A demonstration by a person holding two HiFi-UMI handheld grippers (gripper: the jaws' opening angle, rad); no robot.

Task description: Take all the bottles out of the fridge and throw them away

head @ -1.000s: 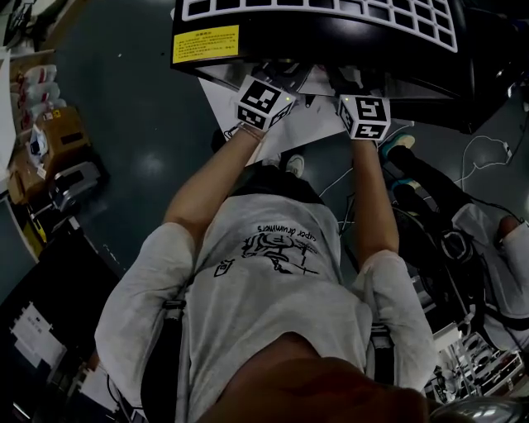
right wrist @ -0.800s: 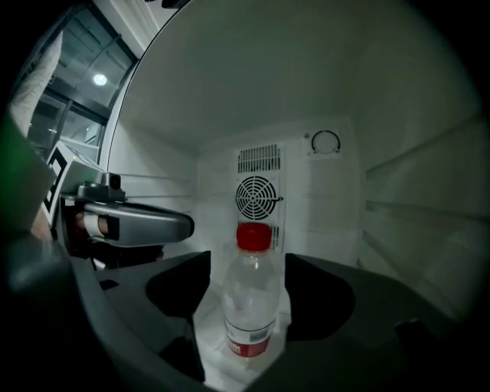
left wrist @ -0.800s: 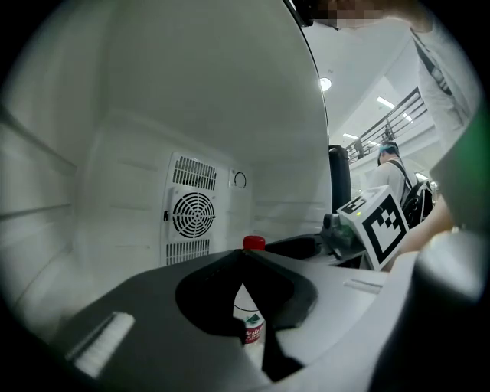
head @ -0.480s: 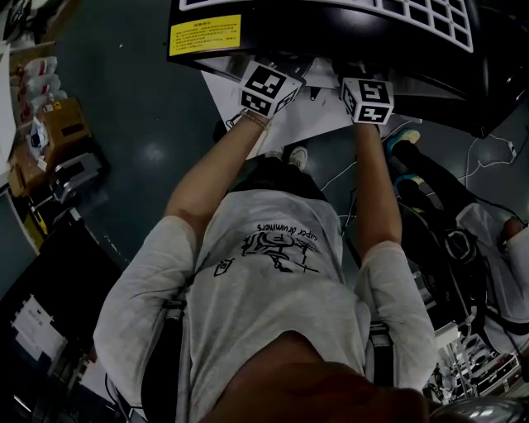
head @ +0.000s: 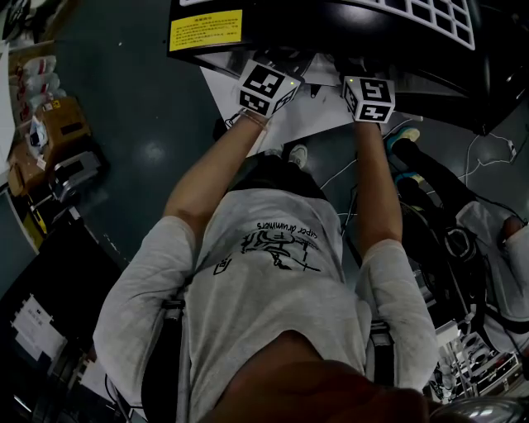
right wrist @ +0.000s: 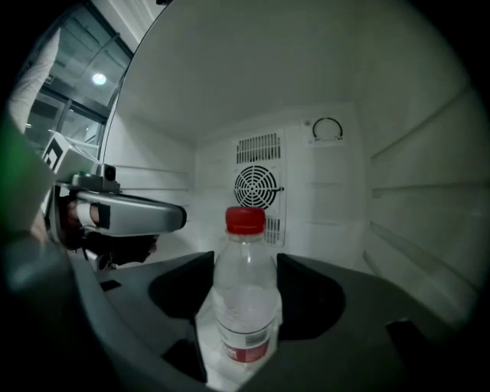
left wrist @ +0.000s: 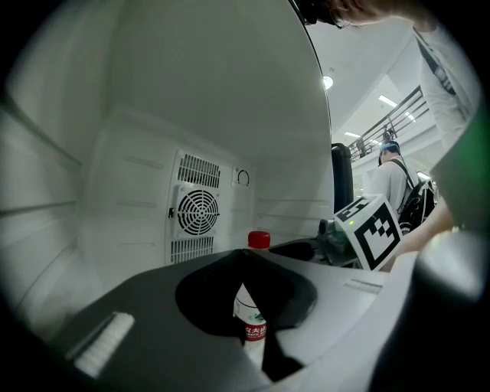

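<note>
A clear bottle (right wrist: pixel 245 306) with a red cap and red label stands on the white floor of the fridge (head: pixel 331 25). My right gripper (right wrist: pixel 245 264) has a jaw against each side of it and looks shut on it. From the left gripper view, the same bottle (left wrist: pixel 254 321) shows through a narrow slit under the jaw tips. Its cap rises above them. My left gripper (left wrist: pixel 245 256) has its tips together, short of the bottle and holding nothing. In the head view, the marker cubes of the left gripper (head: pixel 266 87) and right gripper (head: pixel 369 99) sit at the fridge opening.
A round fan grille (right wrist: pixel 257 186) is set in the fridge's back wall, with ribbed side walls. Boxes and gear (head: pixel 58 124) lie on the floor to the left. Cables and equipment (head: pixel 463 248) are to the right. Another person (left wrist: pixel 394 180) stands beyond the fridge.
Both grippers have moved a little farther into the fridge since a second ago. They have hardly shifted in the last half second.
</note>
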